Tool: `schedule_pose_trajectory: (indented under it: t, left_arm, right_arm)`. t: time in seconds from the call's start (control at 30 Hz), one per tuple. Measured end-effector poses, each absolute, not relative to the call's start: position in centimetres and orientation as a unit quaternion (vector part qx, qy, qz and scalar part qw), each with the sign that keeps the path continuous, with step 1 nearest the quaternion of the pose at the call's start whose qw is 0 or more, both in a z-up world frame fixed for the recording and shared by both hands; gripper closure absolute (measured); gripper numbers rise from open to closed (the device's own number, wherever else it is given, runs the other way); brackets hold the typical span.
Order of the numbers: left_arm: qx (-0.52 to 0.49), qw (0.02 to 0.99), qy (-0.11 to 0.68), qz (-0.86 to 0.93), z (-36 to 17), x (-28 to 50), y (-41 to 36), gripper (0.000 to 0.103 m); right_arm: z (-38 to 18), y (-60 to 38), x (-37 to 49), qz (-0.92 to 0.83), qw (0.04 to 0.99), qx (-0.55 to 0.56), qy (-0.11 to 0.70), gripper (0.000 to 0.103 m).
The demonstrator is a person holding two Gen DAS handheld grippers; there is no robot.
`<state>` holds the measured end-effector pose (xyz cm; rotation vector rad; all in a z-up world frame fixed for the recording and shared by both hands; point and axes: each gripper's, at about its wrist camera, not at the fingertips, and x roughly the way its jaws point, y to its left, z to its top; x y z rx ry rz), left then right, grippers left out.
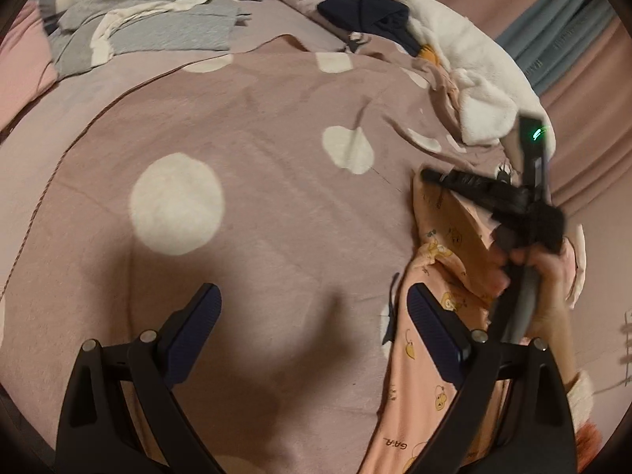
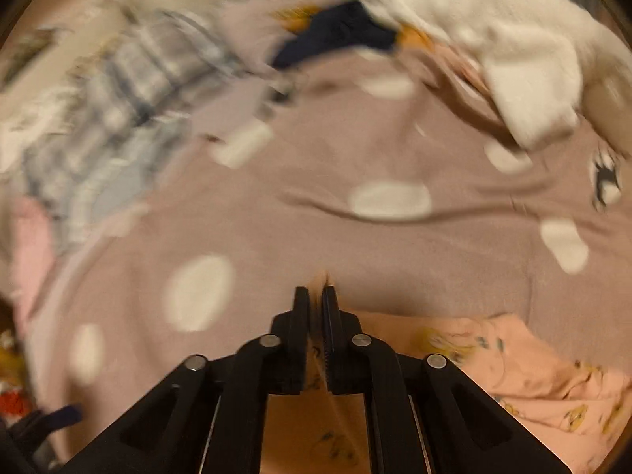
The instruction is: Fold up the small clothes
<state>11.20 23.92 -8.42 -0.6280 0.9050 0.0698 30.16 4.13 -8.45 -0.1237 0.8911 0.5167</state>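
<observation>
Right claw (image 2: 315,296) clamped on peach garment (image 2: 533,359)

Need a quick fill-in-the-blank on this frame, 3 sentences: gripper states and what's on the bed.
1. The right gripper is shut on the ____ printed garment.
2. The left gripper has its fingers ____, holding nothing.
3. The mauve blanket under both grippers is patterned with white ____.

Missing words: peach-pink; open; dots
</observation>
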Motion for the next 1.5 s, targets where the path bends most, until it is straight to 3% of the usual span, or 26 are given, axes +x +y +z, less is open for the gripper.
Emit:
schedule_pose_trajectory:
  t: [0.13, 0.23, 0.3, 0.37, 0.47, 0.6, 0.67, 0.73, 0.83, 0.97, 1.1, 1.27, 1.5]
  left_arm:
    - [-0.29, 0.853, 0.433, 0.029, -8.1, 10.9, 23.6, 0.008]
    - [-0.251, 0.864, 0.436, 0.025, -7.6, 11.0, 22.5, 0.008]
    - [-0.239, 0.872, 0.425, 0.026, -7.1, 10.8, 21.7, 0.008]
    - [-0.247, 0.873, 0.421, 0.014, -7.0, 10.8, 21.1, 0.006]
    - [-0.255, 0.865, 0.432, -0.017, -7.2, 11.0, 19.8, 0.005]
    - [-0.258, 0.848, 0.461, -0.052, -7.9, 10.7, 17.7, 0.005]
    - [-0.256, 0.841, 0.472, -0.064, -8.3, 10.2, 16.9, 0.005]
    - [-0.243, 0.834, 0.489, -0.075, -9.1, 9.4, 16.0, 0.005]
    - [-0.194, 0.84, 0.497, -0.098, -10.8, 6.5, 14.7, 0.005]
    - [-0.147, 0.865, 0.47, -0.098, -10.4, 1.8, 13.9, 0.003]
    - [-0.209, 0.838, 0.482, -0.15, -11.1, -1.0, 15.3, 0.002]
    - [-0.349, 0.781, 0.476, -0.204, -12.3, -3.3, 16.9, 0.001]
    - [-0.442, 0.721, 0.465, -0.262, -14.3, -4.4, 15.8, 0.002]
  right_arm:
    - [-10.0, 1.9, 30.2, 0.248, 0.854, 0.047, 0.456, 0.082]
    - [-7.7, -0.8, 28.8, 0.243, 0.861, 0.042, 0.445, 0.075]
    - [-5.6, -3.2, 27.1, 0.228, 0.874, 0.019, 0.429, 0.051]
    - [-3.7, -6.8, 25.3, 0.212, 0.889, 0.027, 0.406, 0.044]
    - [-4.1, -12.1, 23.2, 0.209, 0.89, 0.073, 0.399, 0.044]
    - [-10.1, -16.0, 23.2, 0.118, 0.871, 0.039, 0.474, 0.044]
    - [-12.6, -18.5, 22.6, 0.059, 0.879, 0.023, 0.473, 0.052]
    - [-12.6, -21.3, 20.8, 0.094, 0.893, 0.08, 0.433, 0.052]
    - [-12.0, -24.7, 17.9, 0.07, 0.874, 0.152, 0.457, 0.051]
    - [-10.2, -26.0, 10.1, 0.059, 0.89, 0.104, 0.44, 0.041]
    - [-10.5, -26.8, 2.3, 0.076, 0.907, 0.061, 0.41, 0.019]
    - [-15.6, -29.5, -2.5, 0.128, 0.868, 0.185, 0.443, 0.019]
    - [-18.5, -33.1, -4.0, 0.232, 0.841, 0.348, 0.344, 0.01]
